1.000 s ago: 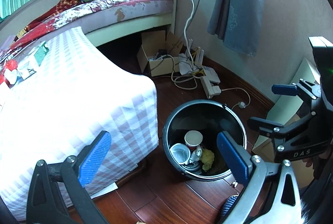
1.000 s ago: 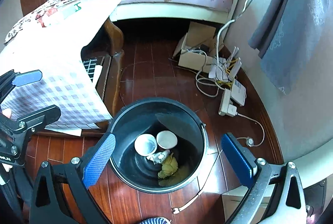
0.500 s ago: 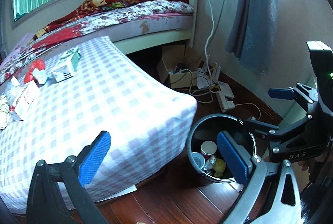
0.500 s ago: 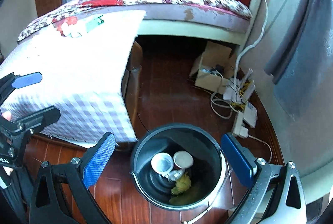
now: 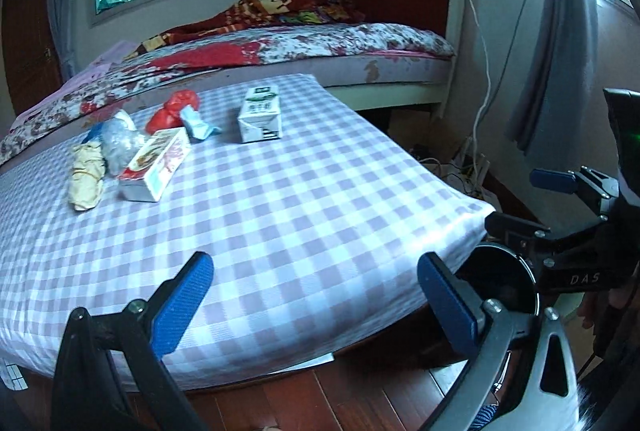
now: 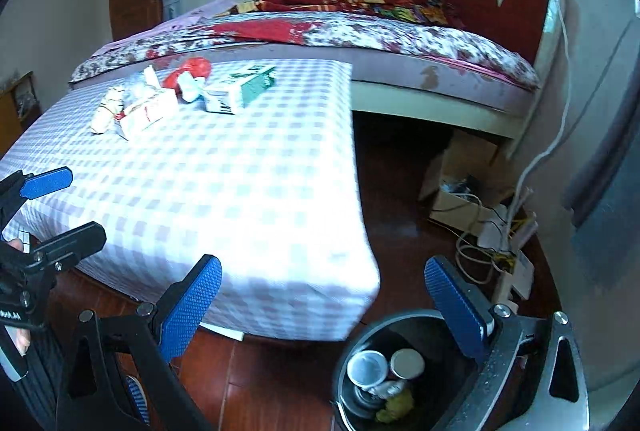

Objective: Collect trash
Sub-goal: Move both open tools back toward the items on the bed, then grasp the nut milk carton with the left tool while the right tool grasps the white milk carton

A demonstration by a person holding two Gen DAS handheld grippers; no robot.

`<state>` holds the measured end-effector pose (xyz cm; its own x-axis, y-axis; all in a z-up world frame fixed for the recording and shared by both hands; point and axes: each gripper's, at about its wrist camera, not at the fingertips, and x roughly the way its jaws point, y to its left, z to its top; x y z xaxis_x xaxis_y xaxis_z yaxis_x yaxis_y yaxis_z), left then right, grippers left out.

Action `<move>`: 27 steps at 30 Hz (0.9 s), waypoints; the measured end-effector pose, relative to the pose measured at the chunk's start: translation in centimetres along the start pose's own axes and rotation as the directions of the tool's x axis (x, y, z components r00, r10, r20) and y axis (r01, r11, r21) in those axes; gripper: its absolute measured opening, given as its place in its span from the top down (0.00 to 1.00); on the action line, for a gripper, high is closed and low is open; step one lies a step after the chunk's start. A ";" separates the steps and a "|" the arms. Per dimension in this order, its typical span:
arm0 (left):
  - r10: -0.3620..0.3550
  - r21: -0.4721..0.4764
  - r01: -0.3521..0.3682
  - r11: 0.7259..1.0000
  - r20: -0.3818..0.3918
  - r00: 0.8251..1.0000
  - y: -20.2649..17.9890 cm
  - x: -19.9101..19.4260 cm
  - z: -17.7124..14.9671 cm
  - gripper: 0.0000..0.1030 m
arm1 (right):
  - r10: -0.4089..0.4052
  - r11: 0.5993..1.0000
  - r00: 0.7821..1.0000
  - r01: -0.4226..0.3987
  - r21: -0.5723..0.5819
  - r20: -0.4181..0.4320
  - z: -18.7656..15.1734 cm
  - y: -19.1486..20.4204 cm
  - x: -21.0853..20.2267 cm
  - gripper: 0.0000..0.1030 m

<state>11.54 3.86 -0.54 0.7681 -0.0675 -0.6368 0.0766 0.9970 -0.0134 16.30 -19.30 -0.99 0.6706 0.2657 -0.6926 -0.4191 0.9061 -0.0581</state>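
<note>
Holding both tools above the floor at the table corner, I keep my left gripper (image 5: 316,295) with its blue pads spread wide and nothing between them; my right gripper (image 6: 324,303) is likewise spread and empty. From the left wrist view, the trash lies in a cluster on the checked cloth (image 5: 280,215) at about 11 o'clock: a milk carton (image 5: 260,115) standing upright at 12 o'clock, a red-and-white box (image 5: 156,163) lying flat, a red wrapper (image 5: 172,111) behind it, a blue-white scrap (image 5: 196,125) between wrapper and carton, clear crumpled plastic (image 5: 116,143), and a cream wad (image 5: 86,177) farthest left. The bin (image 6: 404,375) stands on the floor at 5 o'clock of the right view, holding two cups (image 6: 368,367) and yellowish scraps. The bed (image 6: 400,43) lies beyond the table.
</note>
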 end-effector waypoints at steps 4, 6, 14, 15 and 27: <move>0.062 -0.043 -0.062 0.997 0.001 0.998 4.2 0.0 0.0 0.01 | 0.022 1.000 1.000 -0.022 -0.006 0.011 1.4 2.4 1.3 0.01; 0.098 -0.056 -0.098 0.994 -0.002 0.995 6.1 0.1 0.1 0.01 | 0.032 0.999 0.999 -0.032 0.001 0.015 2.2 3.6 2.0 0.01; 0.205 -0.109 -0.201 0.973 0.024 0.978 13.2 0.7 1.6 0.01 | 0.037 0.999 0.998 -0.036 -0.016 0.051 6.2 8.3 4.3 0.01; 0.206 -0.119 -0.202 0.972 0.026 0.978 14.0 1.1 2.0 0.01 | 0.031 0.999 0.998 -0.030 -0.022 0.059 6.8 8.8 4.7 0.01; 0.130 -0.114 -0.138 0.984 -0.079 0.988 17.1 8.8 4.9 0.20 | 0.049 0.997 0.998 -0.046 0.054 -0.049 13.3 10.4 13.8 0.01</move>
<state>22.76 20.14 -2.58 0.7189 0.0655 -0.6920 -0.1032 0.9946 -0.0131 29.33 -1.87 -1.60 0.6184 0.2935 -0.7290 -0.4159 0.9093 0.0132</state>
